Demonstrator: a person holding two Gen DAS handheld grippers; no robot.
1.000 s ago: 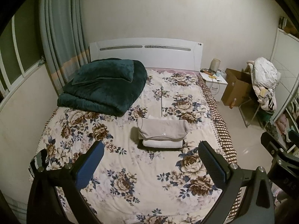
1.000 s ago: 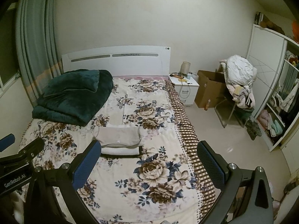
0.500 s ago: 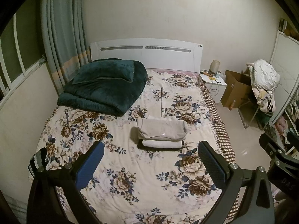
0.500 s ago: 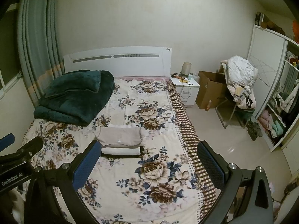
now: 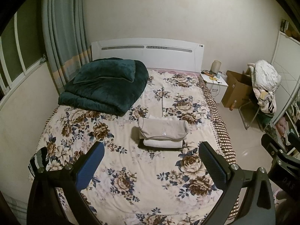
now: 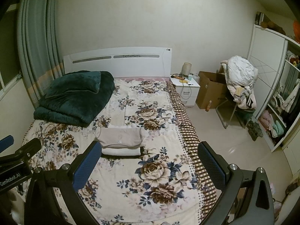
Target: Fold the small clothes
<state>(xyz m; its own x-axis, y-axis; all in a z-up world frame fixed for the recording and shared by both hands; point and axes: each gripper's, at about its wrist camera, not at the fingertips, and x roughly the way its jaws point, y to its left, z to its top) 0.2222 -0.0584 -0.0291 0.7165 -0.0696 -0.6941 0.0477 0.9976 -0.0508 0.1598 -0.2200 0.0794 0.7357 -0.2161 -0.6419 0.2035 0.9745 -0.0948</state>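
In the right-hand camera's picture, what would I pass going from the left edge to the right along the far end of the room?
Curtain → dark green folded blanket → white nightstand → cardboard box → chair piled with clothes → open wardrobe.

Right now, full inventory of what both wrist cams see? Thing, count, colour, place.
folded clothes: stack of three, beige on white on dark, middle of bed
bedspread: one, cream floral, covering bed
blanket: one, dark green, folded, head of bed on window side
headboard: one, white, against wall
curtain: one, grey-green, by window
nightstand: one, white, beside bed, lamp and small items on top
cardboard box: one, brown, on floor past nightstand
chair: one, piled with pale clothes
wardrobe: one, white, open shelves with clothes
left hand-held gripper: open, empty, above bed
right hand-held gripper: open, empty, above bed
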